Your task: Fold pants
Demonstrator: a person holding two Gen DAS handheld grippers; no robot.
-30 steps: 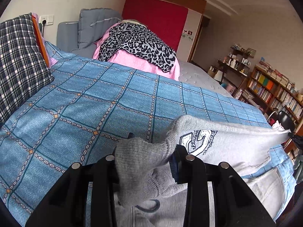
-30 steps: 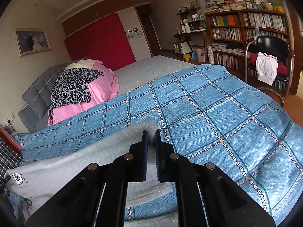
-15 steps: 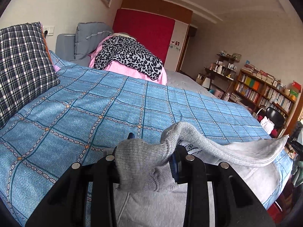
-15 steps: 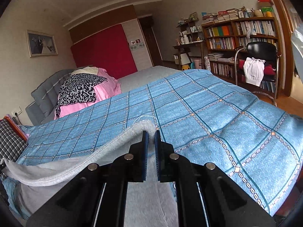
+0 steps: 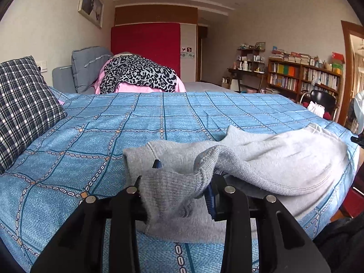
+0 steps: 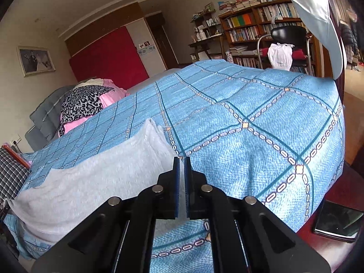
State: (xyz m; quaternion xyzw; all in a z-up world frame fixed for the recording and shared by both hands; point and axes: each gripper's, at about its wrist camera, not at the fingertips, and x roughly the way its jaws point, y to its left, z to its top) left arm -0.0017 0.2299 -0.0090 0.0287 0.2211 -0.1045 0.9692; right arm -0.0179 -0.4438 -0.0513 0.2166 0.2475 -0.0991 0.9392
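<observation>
My left gripper [image 5: 179,188] is closed on a thick bunch of grey ribbed cloth, which I take for the cuff or waistband end of the pants [image 5: 284,159]. The jaws stand rather apart only because the bunch between them is thick. My right gripper [image 6: 181,188] is closed almost fully, with only a thin edge of the pale cloth pinched between its blue pads [image 6: 176,191]; one layer needs no wider opening.

I hold the two ends like this so that the cloth between them stays stretched and its edge lays down straight. In the left view the pants lie across the near part of the bed [image 5: 159,118], draped over the blue checked cover, with the fleecy inside turned up. To me this means the upper layer is already brought over the lower one. In the right view the grey band runs from the pads toward the plaid pillow [image 6: 11,173].

I judge the fold is nearly laid, and next the ends should sink onto the cover before letting go.
</observation>
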